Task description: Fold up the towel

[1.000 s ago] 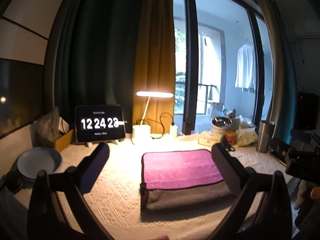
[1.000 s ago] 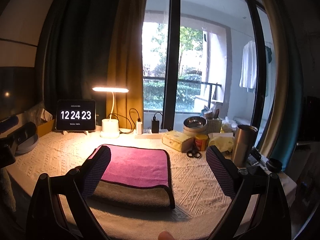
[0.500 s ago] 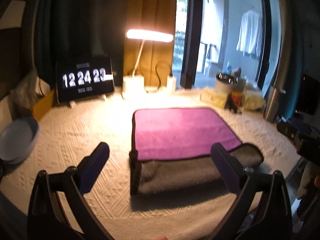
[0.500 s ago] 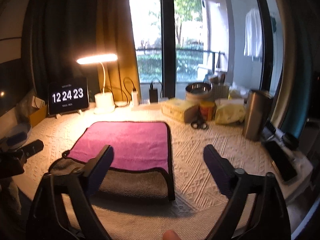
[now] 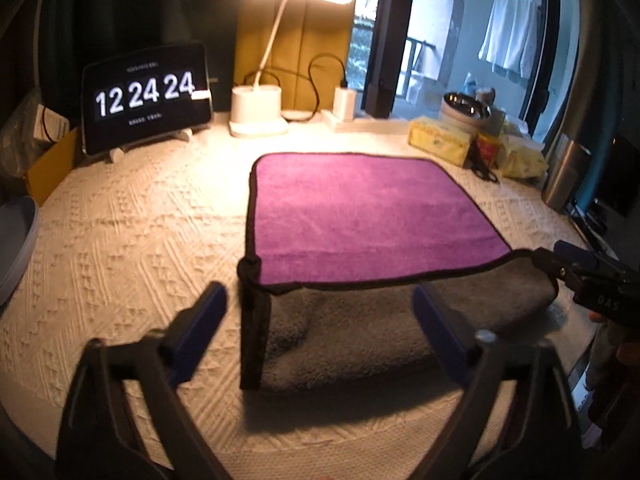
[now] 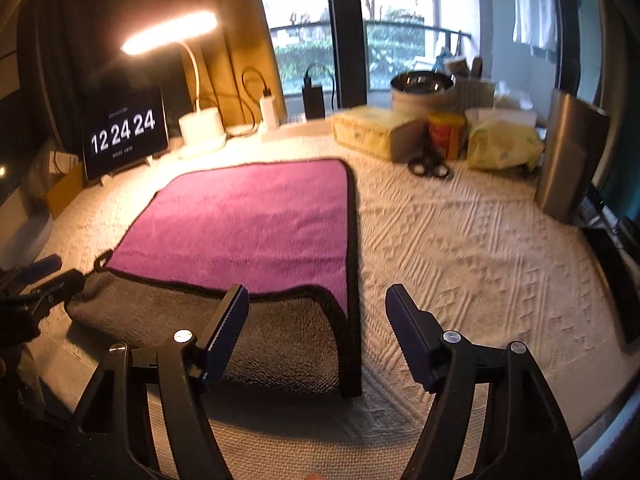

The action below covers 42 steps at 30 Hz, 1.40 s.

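Note:
A towel (image 5: pixel 360 216), purple on top, grey beneath and edged in black, lies partly folded on the white textured tablecloth (image 5: pixel 132 240). Its grey near part (image 5: pixel 360 336) hangs toward the table's front edge. My left gripper (image 5: pixel 320 316) is open, just above the towel's near left corner. My right gripper (image 6: pixel 316 316) is open, straddling the towel's near right corner (image 6: pixel 340 308). The towel (image 6: pixel 256 224) fills the middle of the right wrist view. The right gripper's tip also shows in the left wrist view (image 5: pixel 576 256), and the left gripper's in the right wrist view (image 6: pixel 40 272).
A clock tablet (image 5: pixel 146 96) reading 12 24 24 and a lit desk lamp (image 5: pixel 260 116) stand at the back. A tissue box (image 6: pixel 376 130), red can (image 6: pixel 446 134), scissors (image 6: pixel 428 168), steel bowl (image 6: pixel 422 88) and steel tumbler (image 6: pixel 568 160) sit at the right. A grey plate (image 5: pixel 16 248) lies far left.
Both grippers have moved forward and down toward the towel's near corners. The right gripper's jaws have narrowed somewhat. The clock changed from 12 24 23 to 12 24 24.

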Tool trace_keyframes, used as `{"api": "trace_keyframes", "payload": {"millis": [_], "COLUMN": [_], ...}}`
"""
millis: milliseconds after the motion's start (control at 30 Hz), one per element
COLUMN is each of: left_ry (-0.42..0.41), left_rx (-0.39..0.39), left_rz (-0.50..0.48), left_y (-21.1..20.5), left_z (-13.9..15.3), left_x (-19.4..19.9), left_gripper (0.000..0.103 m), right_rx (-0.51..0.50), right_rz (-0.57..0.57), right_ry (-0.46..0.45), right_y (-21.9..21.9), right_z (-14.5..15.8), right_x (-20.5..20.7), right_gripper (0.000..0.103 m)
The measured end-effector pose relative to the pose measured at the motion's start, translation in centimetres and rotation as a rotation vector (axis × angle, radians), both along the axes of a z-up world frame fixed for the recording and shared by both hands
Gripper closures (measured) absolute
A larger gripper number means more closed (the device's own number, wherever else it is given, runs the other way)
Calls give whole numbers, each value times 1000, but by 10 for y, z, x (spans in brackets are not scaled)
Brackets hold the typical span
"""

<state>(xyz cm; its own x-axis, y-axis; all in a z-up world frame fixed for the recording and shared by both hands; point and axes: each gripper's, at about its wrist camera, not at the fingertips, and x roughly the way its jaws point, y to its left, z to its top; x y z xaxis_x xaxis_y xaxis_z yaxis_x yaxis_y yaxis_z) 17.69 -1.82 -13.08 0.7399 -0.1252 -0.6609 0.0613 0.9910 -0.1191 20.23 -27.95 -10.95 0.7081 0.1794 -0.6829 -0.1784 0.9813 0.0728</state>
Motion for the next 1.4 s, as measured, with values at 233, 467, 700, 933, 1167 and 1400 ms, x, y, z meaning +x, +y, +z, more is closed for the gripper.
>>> {"api": "trace_keyframes", "payload": {"millis": [233, 467, 700, 933, 1167, 1400], "left_ry": [45, 110, 80, 50, -21, -62], "left_rx": [-13, -25, -4, -70, -81, -110], "left_rz": [18, 10, -2, 7, -28, -33], "left_y": [6, 10, 11, 21, 19, 22], "left_z": [-11, -28, -27, -20, -1, 16], "left_x": [8, 14, 9, 6, 4, 10], "left_gripper": [21, 45, 73, 93, 98, 99], "right_rx": [5, -1, -13, -57, -73, -87], "right_rz": [16, 35, 56, 77, 72, 100], "right_ry": [43, 71, 91, 58, -65, -151], "right_y": [0, 5, 10, 15, 13, 20], "right_z": [-12, -21, -30, -25, 9, 34], "right_x": [5, 9, 8, 6, 6, 13], "right_gripper": [34, 42, 74, 96, 98, 98]}}
